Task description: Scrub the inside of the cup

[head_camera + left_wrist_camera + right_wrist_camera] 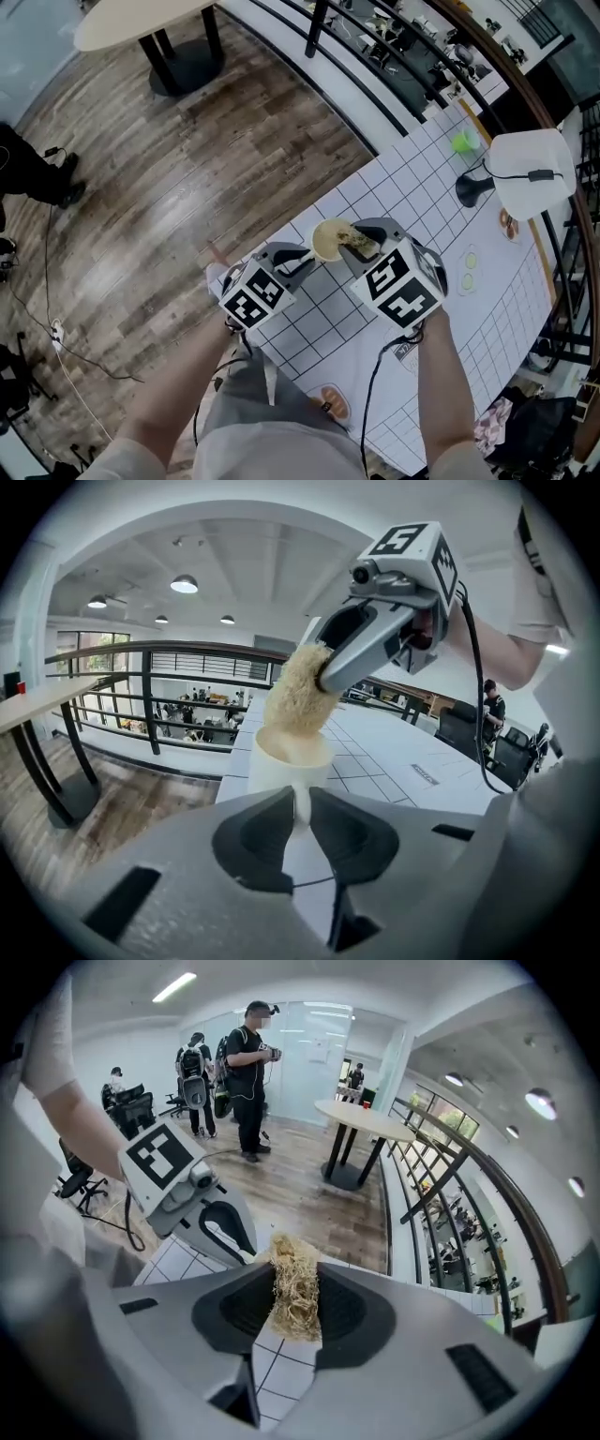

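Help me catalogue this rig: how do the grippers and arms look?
Left gripper and right gripper: grey moulded bodies, black jaw recesses, each with a white cube of black square markers. A black cable leaves the right one. Short white sleeve.

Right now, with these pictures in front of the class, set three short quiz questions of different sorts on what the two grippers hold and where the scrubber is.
1. True or false: the right gripper has its jaws shut on the straw-coloured fibrous scrubber.
2. Choose one: the scrubber's lower end is A) in the mouth of the cream round cup, B) lying on the white gridded table, C) on the wooden floor.
3. Fill in: the left gripper has its jaws shut on the ___.
Key: 1 true; 2 A; 3 cup.
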